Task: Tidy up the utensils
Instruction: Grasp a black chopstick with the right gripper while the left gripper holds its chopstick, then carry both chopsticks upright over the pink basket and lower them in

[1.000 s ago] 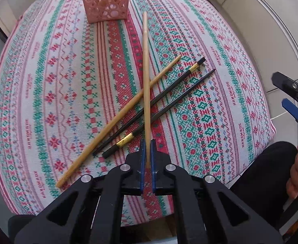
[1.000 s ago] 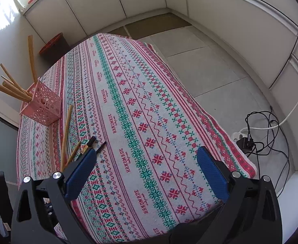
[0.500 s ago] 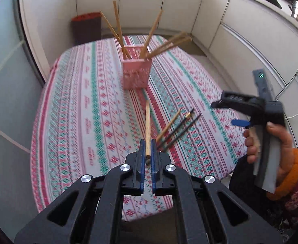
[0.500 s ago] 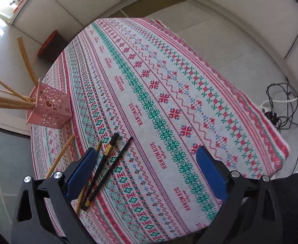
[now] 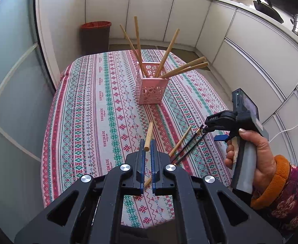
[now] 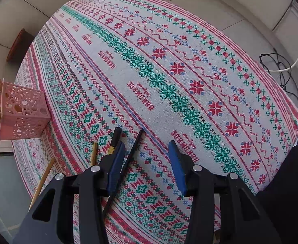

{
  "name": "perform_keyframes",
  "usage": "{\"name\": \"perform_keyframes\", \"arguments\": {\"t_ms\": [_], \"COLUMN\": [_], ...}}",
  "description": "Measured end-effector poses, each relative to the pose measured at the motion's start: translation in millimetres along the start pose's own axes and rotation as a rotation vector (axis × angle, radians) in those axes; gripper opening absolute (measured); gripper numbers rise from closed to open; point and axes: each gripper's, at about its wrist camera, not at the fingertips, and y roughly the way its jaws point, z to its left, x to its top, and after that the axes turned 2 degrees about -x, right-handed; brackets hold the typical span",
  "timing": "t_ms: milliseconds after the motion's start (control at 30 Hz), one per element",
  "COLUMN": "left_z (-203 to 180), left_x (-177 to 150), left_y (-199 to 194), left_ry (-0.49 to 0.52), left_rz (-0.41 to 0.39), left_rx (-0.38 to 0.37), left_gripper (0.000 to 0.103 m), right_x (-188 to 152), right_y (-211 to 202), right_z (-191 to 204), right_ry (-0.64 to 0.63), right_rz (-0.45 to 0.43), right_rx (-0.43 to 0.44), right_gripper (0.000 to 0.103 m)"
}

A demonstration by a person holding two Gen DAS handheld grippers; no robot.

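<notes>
Done so far: five wooden chopsticks (image 5: 167, 55) standing in the pink holder (image 5: 152, 90) at the far middle of the desk (image 5: 92, 109).
In hand: one more wooden chopstick (image 5: 149, 136), clamped between the closed jaws of the left tool (image 5: 147, 152), lifted clear of the cloth, its free end aimed toward the holder.
Left on the desk: one wooden chopstick (image 5: 180, 141) and two black chopsticks, a gold-banded one (image 6: 114, 142) and a plain one (image 6: 132, 152), lying side by side near the front edge.
Right tool (image 6: 147, 162): jaws just been closing, now about half open, pointing steeply down over the black pair; plain black chopstick lying in the gap, close to the left pad (image 6: 116, 164), not yet pinched as far as visible; gold-banded one just outside that pad.
Right hand (image 5: 254, 152): wrapped around the tool's grip.
Progress, as judged: past halfway; held stick to drop in the holder, then three to gather.
Risk, as judged: thin black stick likely to slip or roll if only its edge is caught.
</notes>
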Motion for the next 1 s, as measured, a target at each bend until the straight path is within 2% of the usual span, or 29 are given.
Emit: {"name": "perform_keyframes", "arguments": {"t_ms": [100,167,267,367,500,800,1000], "left_z": [0,-1,0,-2,-10,-23,-31], "left_x": [3,6,12,18,23,29,35], "left_y": [-3,-4,-2,-5,-14,-29,-43], "left_ry": [0.001,-0.004,-0.011,-0.013,0.008,0.023,0.038], "left_rz": [-0.012,-0.018,-0.024,-0.035,-0.058,-0.09,-0.117], "left_rx": [0.005,0.007,0.01,0.009,0.015,0.045,0.052], "left_gripper": [0.004,0.004,0.004,0.004,0.004,0.004,0.003], "right_x": [3,6,12,16,12,-8,-18], "right_y": [3,5,7,2,-22,-116,-169], "right_z": [9,15,16,-2,-22,-42,-47], "right_ry": [0.03,0.043,0.072,0.094,0.028,-0.178,-0.232], "right_rz": [-0.015,-0.024,-0.005,-0.01,-0.078,-0.281,-0.377], "right_rx": [-0.069,-0.082,-0.043,0.045,0.131,0.298,0.373], "right_gripper": [0.036,0.009,0.006,0.004,0.004,0.004,0.004]}}
